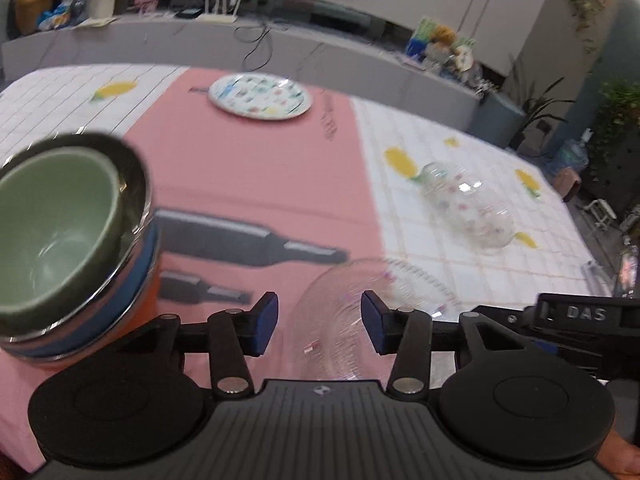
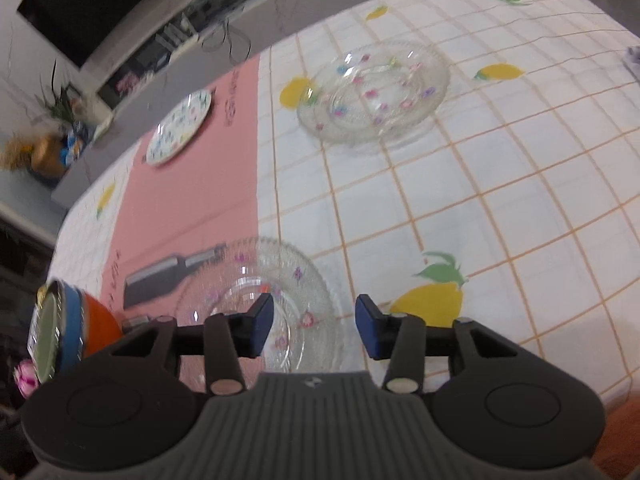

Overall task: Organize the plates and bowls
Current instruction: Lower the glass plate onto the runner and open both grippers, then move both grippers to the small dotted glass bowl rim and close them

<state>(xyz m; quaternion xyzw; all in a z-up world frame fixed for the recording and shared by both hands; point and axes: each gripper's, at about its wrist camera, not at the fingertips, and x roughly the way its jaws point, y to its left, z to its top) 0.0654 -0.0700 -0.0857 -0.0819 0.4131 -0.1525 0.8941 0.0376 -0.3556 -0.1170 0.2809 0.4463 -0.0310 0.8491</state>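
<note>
A green bowl (image 1: 52,220) sits nested in a steel bowl with a blue and orange outside (image 1: 132,280) at the near left; the stack also shows in the right wrist view (image 2: 68,328). A clear glass plate (image 1: 352,312) lies just beyond my open, empty left gripper (image 1: 318,322). The same plate (image 2: 256,304) lies under and left of my open, empty right gripper (image 2: 314,326). A second clear flowered glass plate (image 2: 374,94) lies farther right (image 1: 468,208). A white patterned plate (image 1: 260,96) lies at the far side (image 2: 178,128).
The table carries a white checked cloth with lemons (image 2: 500,168) and a pink mat (image 1: 248,168) printed with dark bottles. A grey counter with cables and plants (image 1: 280,40) runs behind. My right gripper's body (image 1: 580,320) shows at the right edge.
</note>
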